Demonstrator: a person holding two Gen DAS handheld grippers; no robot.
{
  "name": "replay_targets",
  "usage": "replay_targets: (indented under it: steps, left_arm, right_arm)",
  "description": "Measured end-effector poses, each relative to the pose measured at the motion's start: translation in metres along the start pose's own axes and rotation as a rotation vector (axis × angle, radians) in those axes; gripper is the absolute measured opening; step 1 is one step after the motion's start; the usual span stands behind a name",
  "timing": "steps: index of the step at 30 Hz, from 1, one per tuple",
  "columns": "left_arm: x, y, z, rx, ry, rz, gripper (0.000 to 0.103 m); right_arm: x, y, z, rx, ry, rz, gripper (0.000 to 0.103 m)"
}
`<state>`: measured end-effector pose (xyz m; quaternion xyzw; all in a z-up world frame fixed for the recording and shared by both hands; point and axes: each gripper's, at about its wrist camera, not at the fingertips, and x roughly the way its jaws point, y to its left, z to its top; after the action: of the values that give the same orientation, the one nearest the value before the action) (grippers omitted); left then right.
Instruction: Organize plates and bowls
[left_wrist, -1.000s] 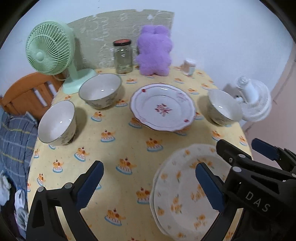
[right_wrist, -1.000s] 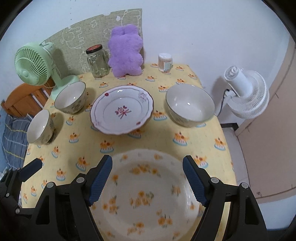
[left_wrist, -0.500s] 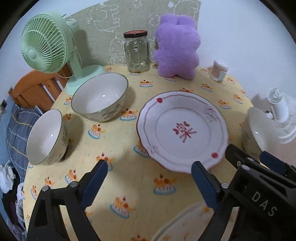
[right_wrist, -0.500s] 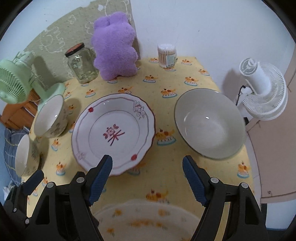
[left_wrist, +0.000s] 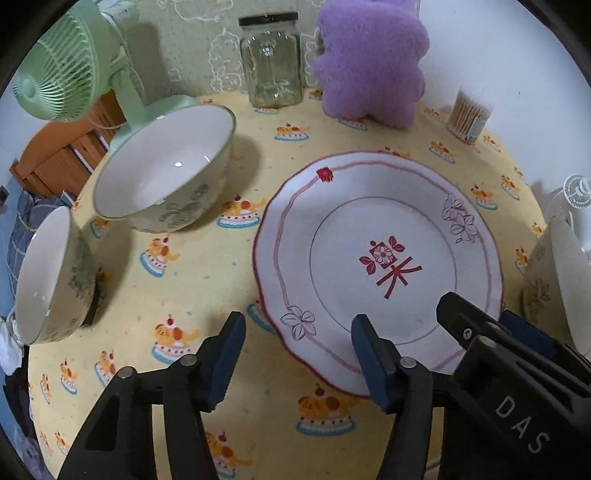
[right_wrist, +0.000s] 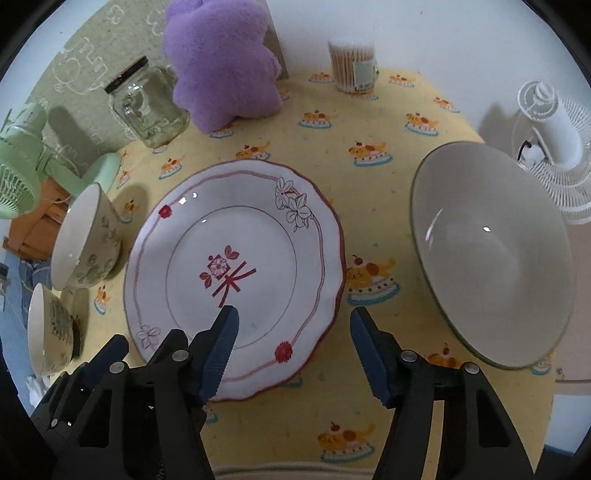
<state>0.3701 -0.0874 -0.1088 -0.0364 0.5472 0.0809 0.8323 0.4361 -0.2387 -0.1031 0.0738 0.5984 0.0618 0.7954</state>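
1. The red-trimmed plate is sitting mid-worktop with nothing on it.
2. The left gripper is hovering at the plate's near edge, fingers spread wide, gripping nothing.
3. The right gripper is doing the same just beside it, fingers apart.
4. Three bowls are standing bare inside: the big bowl right of the plate, two floral bowls left.
5. The glass jar at the back is looking see-through, lid on.
6. The cotton swab tub is sitting full.
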Motion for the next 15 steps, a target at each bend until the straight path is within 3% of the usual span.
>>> replay_targets:
  steps: [3,15]
  left_arm:
    - [0.007,-0.003,0.001,0.006,0.009,-0.012,0.056]
    - [0.002,-0.004,-0.002,0.036,-0.011,-0.032,0.049]
  right_arm:
    - [0.009,0.001,0.003,-0.008,0.008,0.0,0.054]
    - [0.011,0.008,0.005,-0.06,0.017,-0.049,0.045]
